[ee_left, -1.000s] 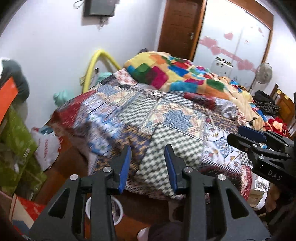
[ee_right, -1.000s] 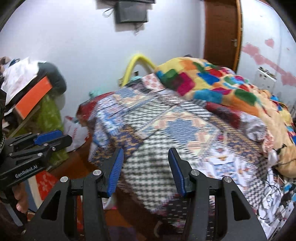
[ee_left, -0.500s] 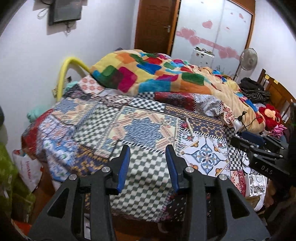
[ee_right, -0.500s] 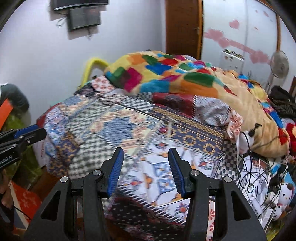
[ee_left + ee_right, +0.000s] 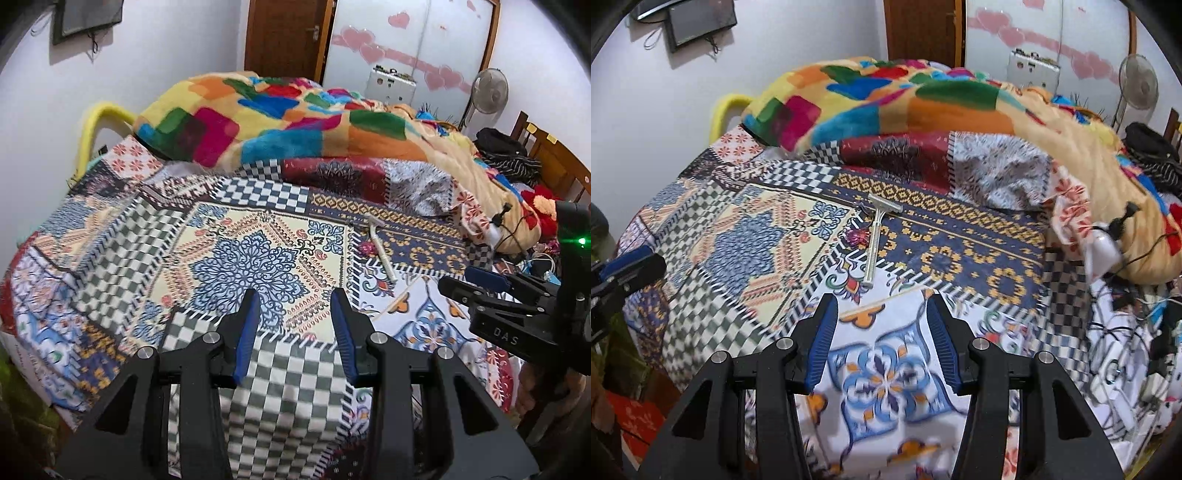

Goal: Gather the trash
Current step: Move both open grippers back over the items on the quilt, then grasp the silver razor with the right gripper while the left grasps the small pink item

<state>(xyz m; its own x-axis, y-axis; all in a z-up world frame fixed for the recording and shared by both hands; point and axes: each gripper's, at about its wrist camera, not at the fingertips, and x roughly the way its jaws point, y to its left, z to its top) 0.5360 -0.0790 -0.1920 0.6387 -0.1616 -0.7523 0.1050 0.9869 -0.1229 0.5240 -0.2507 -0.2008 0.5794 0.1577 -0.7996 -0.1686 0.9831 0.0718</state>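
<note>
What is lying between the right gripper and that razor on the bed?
Nothing visible: only flat bedspread lies between the open right gripper and the razor. A small pink scrap sits just beside its handle.

Bedroom was pretty packed. A big bed [image 5: 122, 236] took up most of it, covered in a patchwork sheet [image 5: 960, 236], with a bright colour-block blanket [image 5: 280, 122] heaped at the far side. White walls [image 5: 177, 55], a dark screen [image 5: 698, 22] mounted up high, a brown wooden door [image 5: 288, 37], a wardrobe with pink heart stickers [image 5: 417, 40], and a standing fan [image 5: 1137, 83] by it.
</note>
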